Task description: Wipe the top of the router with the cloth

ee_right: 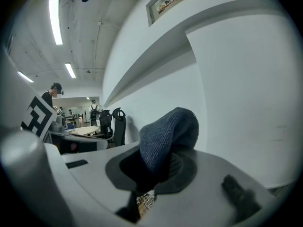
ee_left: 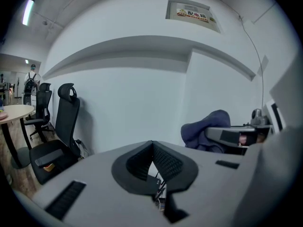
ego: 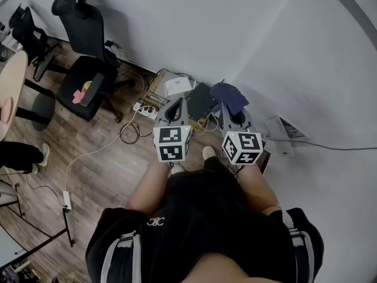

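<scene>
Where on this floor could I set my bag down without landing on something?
The widest bare patch is wood floor between the white cable and the person's leg. By the wall, the power strip, white box and tangled wires crowd it.

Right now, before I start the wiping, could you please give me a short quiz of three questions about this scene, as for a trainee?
1. What does the right gripper hold? A: a blue cloth. B: a cable. C: nothing.
2. True or false: the left gripper has its jaws wide apart.
3. Fill in: the black chair stands on a ___ floor.

Key: 1 A. 2 false; its jaws meet at the tips with nothing between them. 3 wooden.
</scene>
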`<state>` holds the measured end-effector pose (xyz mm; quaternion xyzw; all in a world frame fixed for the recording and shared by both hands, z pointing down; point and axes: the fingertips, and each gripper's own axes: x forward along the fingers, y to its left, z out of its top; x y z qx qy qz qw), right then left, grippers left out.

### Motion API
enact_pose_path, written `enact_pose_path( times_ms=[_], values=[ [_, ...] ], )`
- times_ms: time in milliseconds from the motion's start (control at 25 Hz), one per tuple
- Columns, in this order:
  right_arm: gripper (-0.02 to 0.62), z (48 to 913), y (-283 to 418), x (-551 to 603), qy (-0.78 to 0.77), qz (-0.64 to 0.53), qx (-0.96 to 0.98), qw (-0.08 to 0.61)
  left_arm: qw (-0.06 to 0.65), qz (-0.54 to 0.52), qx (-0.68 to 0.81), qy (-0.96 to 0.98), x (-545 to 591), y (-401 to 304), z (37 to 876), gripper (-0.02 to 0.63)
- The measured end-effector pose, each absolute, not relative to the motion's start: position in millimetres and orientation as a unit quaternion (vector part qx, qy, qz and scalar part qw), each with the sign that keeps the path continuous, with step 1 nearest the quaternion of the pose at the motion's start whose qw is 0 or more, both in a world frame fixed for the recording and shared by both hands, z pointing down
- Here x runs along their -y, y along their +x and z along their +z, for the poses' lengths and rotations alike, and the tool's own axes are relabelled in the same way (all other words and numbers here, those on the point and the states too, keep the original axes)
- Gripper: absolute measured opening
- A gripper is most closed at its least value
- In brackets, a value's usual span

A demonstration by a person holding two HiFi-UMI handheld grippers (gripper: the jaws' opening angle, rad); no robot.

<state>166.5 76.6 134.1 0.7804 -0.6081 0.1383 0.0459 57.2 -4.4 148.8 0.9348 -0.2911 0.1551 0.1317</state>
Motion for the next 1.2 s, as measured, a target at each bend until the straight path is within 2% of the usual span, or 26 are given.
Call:
enact_pose_path(
  times_ms=[480,720,1200],
  values=[
    [0.044,188.6,192.8,-18.0,0.677,0.185,0.703,0.117,0.187,0.191,0.368,0.89,30.3,72.1,211.7,0.011],
    [0.044,246.5,198.6,9.2,0.624,0.233,0.73,0.151,0.243,0.229,0.406,0.851,34.3,64.9,280.1,0.011],
    [0.044,372.7,181.5,51.8,0.518,0.301,0.767,0.228,0.297,0.271,0.466,0.788,43.6,38.1,383.7,0.011]
  ],
)
